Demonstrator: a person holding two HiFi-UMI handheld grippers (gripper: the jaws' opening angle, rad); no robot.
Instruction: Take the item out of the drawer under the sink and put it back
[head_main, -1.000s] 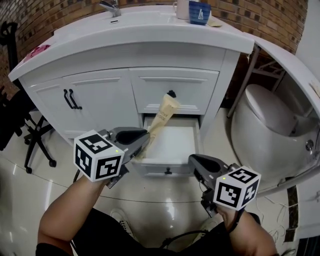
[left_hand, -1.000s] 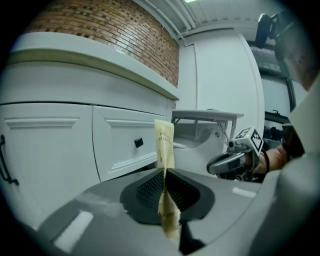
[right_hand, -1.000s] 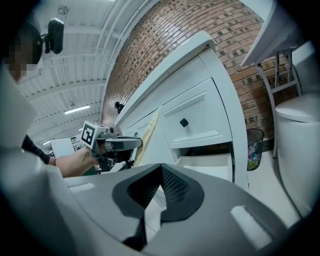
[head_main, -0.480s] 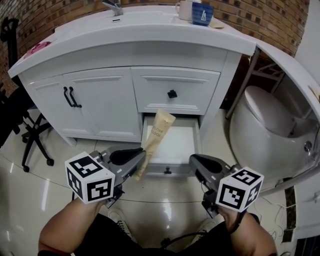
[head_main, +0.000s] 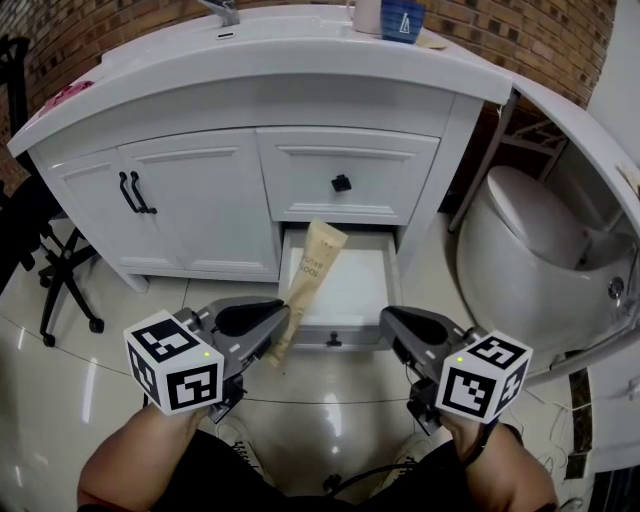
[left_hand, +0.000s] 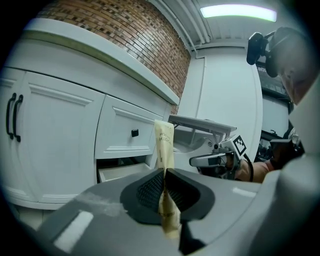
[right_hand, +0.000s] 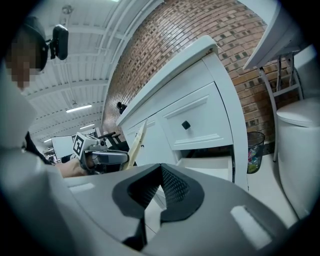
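My left gripper (head_main: 268, 322) is shut on the lower end of a beige tube (head_main: 309, 275). The tube slants up over the front left part of the open white drawer (head_main: 358, 285) under the sink. In the left gripper view the tube (left_hand: 164, 145) stands upright, pinched between the black pads (left_hand: 150, 192) of the left gripper (left_hand: 165, 176). My right gripper (head_main: 400, 325) hovers low in front of the drawer's right corner. Its jaws are shut with nothing in them, as the right gripper view shows for the right gripper (right_hand: 160, 172). That view also catches the left gripper (right_hand: 102, 158) and the tube (right_hand: 136, 144).
The white vanity has an upper drawer with a black knob (head_main: 341, 182) and two doors with black handles (head_main: 130, 192). A toilet (head_main: 530, 240) stands at the right and an office chair (head_main: 55, 270) at the left. A bin (right_hand: 255, 150) sits by the brick wall.
My left gripper has drawn back and down from the drawer toward me, taking the tube with it. The right gripper has barely moved.
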